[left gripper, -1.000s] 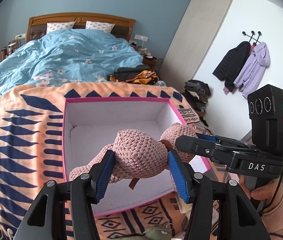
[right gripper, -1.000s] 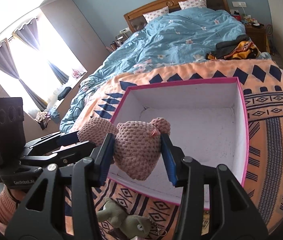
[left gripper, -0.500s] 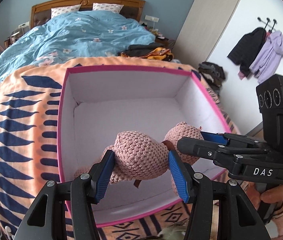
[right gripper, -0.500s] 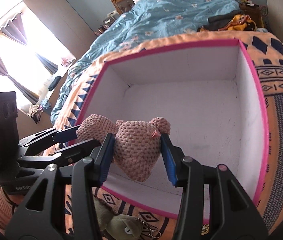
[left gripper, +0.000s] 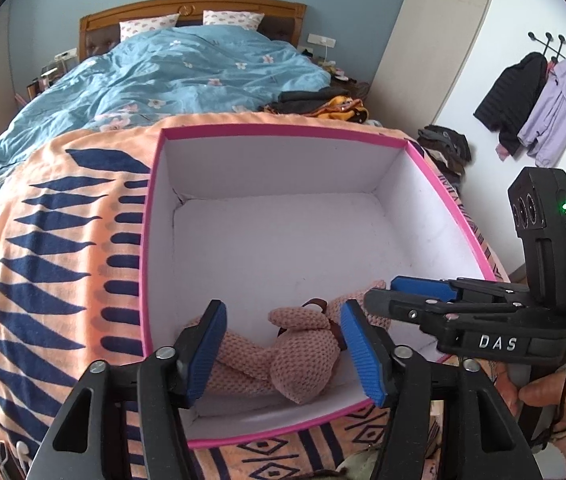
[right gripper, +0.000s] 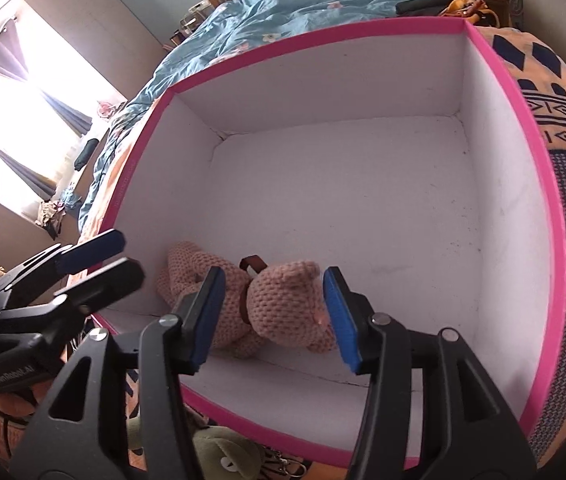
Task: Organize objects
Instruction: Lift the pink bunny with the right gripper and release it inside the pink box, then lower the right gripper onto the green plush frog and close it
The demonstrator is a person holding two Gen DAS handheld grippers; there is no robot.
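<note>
Left wrist view: my left gripper (left gripper: 283, 354) and right gripper (left gripper: 391, 294) have just been opening, pads clear of the bear (left gripper: 283, 364) lying between them at 6 o'clock in the box (left gripper: 283, 134). I think a pad could snag the knit on withdrawal, dragging it out.

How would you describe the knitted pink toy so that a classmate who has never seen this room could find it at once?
Find the bed with the orange patterned blanket; on it stands a pink-rimmed white box. The knitted pink toy lies on the box floor at its near wall. A brown collar marks it, and unlike the green plush toy it lies inside.

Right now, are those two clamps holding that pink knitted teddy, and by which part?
Nothing is held: the knitted bear lies in the pink box, both the left gripper and right gripper just opened.
</note>
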